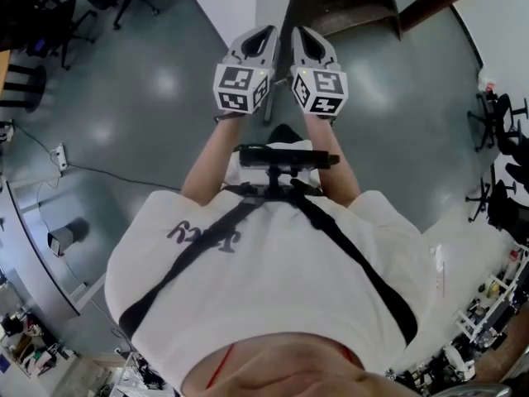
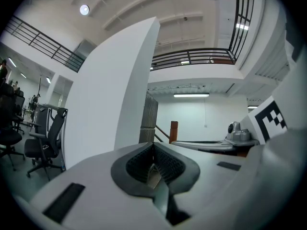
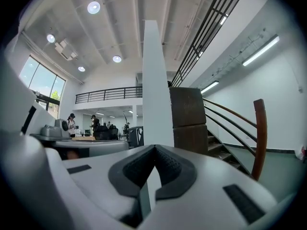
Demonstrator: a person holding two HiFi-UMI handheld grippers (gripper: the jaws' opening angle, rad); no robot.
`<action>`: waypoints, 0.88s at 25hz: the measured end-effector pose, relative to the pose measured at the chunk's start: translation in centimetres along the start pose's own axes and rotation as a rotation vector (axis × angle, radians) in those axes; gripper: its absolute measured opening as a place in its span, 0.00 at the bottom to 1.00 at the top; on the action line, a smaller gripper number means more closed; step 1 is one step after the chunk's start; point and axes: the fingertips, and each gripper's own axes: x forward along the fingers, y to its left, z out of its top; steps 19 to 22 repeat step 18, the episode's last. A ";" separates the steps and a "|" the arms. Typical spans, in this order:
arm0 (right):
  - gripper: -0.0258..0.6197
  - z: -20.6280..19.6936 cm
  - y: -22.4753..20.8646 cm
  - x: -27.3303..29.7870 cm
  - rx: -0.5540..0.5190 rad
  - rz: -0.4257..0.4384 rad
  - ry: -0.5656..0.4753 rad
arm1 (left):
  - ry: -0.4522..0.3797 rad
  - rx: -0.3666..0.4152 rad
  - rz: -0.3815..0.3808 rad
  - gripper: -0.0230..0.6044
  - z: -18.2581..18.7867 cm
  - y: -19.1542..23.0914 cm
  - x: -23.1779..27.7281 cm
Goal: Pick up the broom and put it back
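Both grippers are held up side by side at the top middle of the head view, the left gripper (image 1: 266,31) just beside the right gripper (image 1: 299,31). Each one is smooth grey plastic and carries a cube (image 1: 240,88) with black and white squares on it. In the left gripper view, the left gripper (image 2: 153,143) has its jaws pressed together at the tips. Their black ribbed pads curve around a small hollow. In the right gripper view, the right gripper (image 3: 154,146) looks the same, with its tips pressed together and pinching nothing.

We cannot find the broom in any view.

Past the jaws stands a tall, flat white pillar (image 3: 152,80). A dark brown wooden post (image 3: 188,119) and stairs (image 3: 216,150) with a curved rail are at its right. A black office chair (image 2: 45,138) sits at the left of the left gripper view. Below us, the floor (image 1: 149,89) is grey and shiny.
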 end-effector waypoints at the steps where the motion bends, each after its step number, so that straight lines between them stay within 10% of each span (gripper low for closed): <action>1: 0.05 0.1 0.0 -0.1 0.002 -0.001 -0.002 | -0.004 0.001 0.000 0.06 0.1 -0.1 0.0; 22: 0.05 -0.2 -1.4 -1.1 0.069 -0.050 -0.012 | 0.005 -0.009 0.019 0.06 -0.4 0.4 -0.9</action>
